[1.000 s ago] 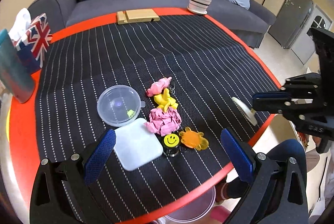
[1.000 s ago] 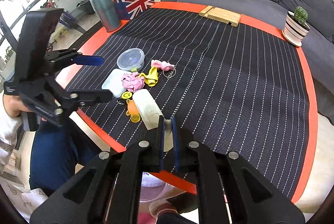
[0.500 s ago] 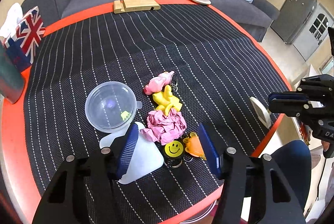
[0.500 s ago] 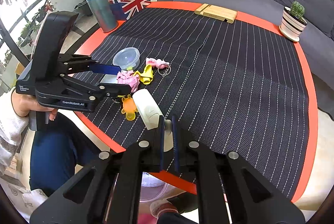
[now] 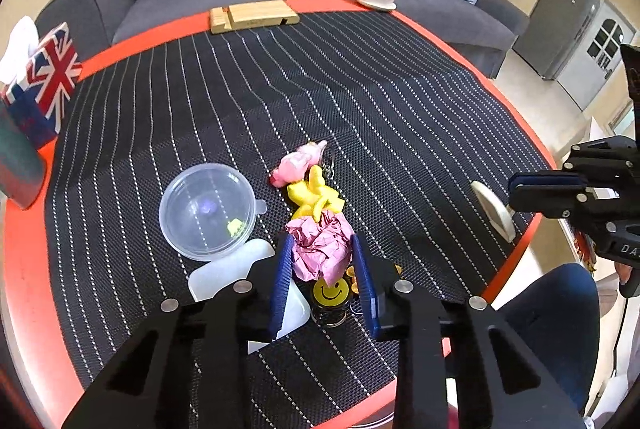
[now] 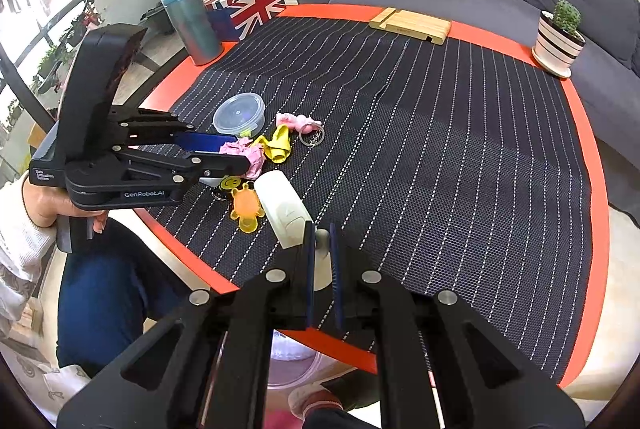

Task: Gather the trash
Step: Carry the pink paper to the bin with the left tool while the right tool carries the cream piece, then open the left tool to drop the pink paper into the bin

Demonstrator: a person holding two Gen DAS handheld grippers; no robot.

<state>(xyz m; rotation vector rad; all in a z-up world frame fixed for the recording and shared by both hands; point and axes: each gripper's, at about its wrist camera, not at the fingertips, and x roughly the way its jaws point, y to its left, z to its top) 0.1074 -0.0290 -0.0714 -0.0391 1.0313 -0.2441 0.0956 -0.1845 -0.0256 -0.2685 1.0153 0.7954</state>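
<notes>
Jaws of the left gripper (image 5: 323,271) have just closed onto the pink paper wad (image 5: 320,249), seemingly pinched, ready for lifting; right gripper (image 6: 321,265) clamps a white handle (image 6: 320,261).

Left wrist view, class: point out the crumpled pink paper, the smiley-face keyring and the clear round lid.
crumpled pink paper (image 5: 320,249), left wrist view, middle of the wad between the blue pads.
smiley-face keyring (image 5: 331,291), left wrist view, centre of the yellow face.
clear round lid (image 5: 207,211), left wrist view, centre of the dome.
</notes>
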